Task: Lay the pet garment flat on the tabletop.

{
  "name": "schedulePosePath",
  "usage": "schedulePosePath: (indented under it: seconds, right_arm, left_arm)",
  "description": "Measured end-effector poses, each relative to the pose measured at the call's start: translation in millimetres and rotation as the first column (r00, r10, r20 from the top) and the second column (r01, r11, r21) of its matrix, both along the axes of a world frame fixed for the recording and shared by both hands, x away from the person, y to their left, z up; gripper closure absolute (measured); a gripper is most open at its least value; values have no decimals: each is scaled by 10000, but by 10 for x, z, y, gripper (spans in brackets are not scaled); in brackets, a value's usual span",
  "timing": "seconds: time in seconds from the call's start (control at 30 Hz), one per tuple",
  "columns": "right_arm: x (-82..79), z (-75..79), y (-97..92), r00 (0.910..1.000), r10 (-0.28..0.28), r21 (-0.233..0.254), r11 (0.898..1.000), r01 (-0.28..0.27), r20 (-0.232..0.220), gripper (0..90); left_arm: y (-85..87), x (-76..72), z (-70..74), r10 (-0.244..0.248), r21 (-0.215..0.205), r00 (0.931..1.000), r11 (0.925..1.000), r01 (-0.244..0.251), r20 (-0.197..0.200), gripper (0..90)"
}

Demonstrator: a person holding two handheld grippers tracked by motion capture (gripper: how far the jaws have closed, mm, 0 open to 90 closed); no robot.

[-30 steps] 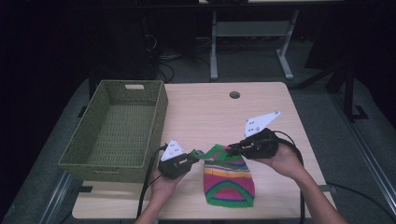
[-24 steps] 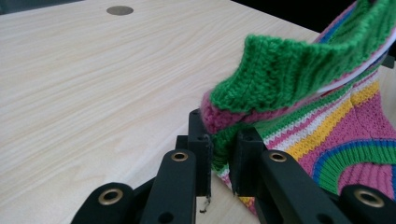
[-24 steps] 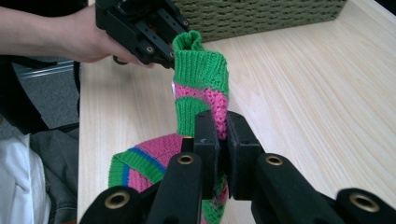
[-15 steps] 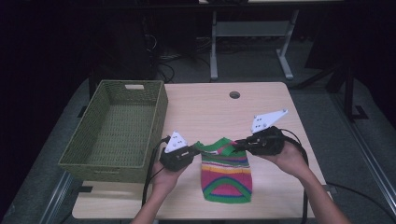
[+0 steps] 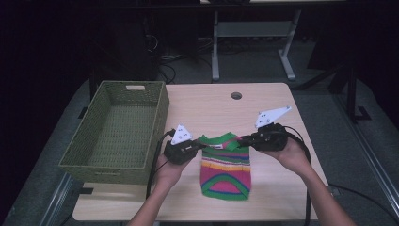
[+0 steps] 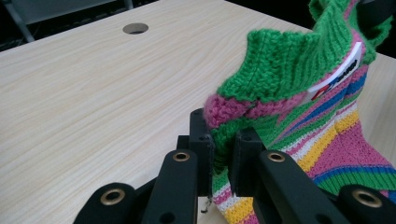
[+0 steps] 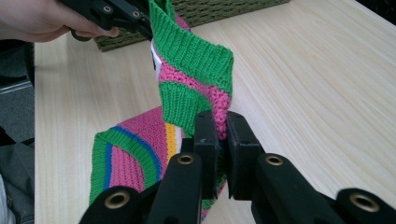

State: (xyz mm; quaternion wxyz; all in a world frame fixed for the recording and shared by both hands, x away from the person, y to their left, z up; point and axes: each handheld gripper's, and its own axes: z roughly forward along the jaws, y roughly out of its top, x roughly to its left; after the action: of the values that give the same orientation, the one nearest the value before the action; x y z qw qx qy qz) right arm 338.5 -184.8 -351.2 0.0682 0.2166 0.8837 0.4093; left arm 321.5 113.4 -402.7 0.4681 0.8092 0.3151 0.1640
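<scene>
Both my grippers, left [image 5: 200,147] and right [image 5: 243,140], clamp the striped knit's [image 5: 226,169] collar corners; its length hangs toward me.

Left claw [image 5: 200,146] and right claw [image 5: 243,140] face each other, jaws clamped, hands level, forearms angling inward.

Striped knit garment [image 5: 226,165] stretched between left gripper [image 5: 200,146] and right gripper [image 5: 243,140], beside wicker basket [image 5: 120,129].
</scene>
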Motion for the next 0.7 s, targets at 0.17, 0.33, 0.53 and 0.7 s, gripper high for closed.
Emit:
schedulePosePath:
  seconds: [0.17,0.33,0.53,0.7]
  right_arm:
    - [57,-21,-19,9998,-189,-15,9998,189,-32,837]
    - [110,-23,-36,9993,-361,-33,9993,361,-3,837]
    - [202,-42,-39,9986,-509,-75,9987,508,-129,837]
    - [288,-95,-30,9976,-669,-137,9977,667,-171,837]
  left_arm:
    - [-34,69,22,30,95,10000,9999,-30,6,818]
    - [-55,128,23,94,140,9999,9999,-93,-50,818]
    - [-73,214,-14,185,248,9997,9995,-181,-148,818]
    - [-86,288,-44,254,496,9993,9985,-241,-259,818]
